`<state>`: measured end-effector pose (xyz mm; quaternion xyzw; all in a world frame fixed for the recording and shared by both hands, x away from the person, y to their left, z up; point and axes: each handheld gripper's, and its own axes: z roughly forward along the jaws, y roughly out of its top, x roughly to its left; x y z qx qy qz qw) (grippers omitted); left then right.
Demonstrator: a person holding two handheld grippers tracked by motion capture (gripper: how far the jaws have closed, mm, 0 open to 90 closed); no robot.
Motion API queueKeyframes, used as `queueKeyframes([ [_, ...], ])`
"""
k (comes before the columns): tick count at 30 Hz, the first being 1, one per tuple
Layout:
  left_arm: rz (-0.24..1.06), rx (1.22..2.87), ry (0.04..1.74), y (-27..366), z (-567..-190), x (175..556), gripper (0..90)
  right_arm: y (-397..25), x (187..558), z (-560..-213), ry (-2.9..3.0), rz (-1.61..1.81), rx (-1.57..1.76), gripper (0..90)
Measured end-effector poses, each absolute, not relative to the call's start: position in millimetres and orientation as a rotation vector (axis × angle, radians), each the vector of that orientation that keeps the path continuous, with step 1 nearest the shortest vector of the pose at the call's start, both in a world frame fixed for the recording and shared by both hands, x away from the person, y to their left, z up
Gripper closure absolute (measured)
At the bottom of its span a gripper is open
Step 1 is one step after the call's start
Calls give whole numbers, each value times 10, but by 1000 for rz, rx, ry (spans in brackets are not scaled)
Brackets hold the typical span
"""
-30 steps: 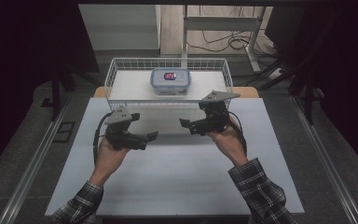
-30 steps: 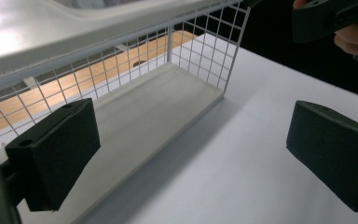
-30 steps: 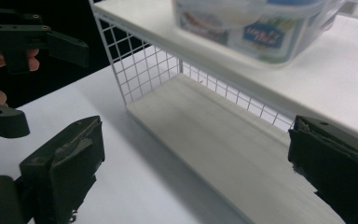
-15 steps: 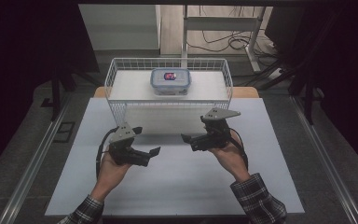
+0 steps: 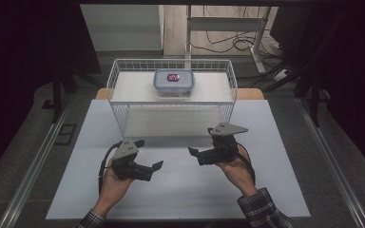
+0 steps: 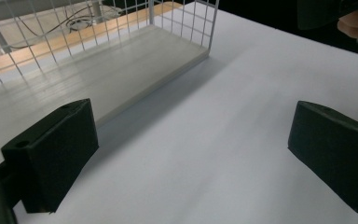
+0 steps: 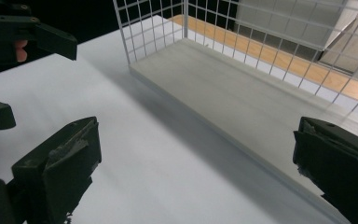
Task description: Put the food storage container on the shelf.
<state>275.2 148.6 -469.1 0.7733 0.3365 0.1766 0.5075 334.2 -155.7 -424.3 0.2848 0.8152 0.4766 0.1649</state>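
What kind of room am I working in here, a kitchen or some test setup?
Likely a lab or recording bench, not a kitchen: a white table ringed by dark curtains, loose cables on the floor behind, and one wire basket holding a lidded container.

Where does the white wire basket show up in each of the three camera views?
High view: wire basket at upper centre, beyond both grippers, with a lidded container inside.
Left gripper view: upper left, its near corner at top centre.
Right gripper view: upper right.
Shared landmark: the basket's pale floor board beside the white tabletop.
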Motion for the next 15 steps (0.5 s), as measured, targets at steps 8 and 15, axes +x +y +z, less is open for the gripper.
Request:
queueKeyframes([
  [8,416,1886,831,1509,-4854,2674,12,-1598,3240,-4439,2349,1303,804,6],
  [15,421,1900,856,1560,-4967,2563,12,-1634,3153,-4561,2362,1306,821,5],
])
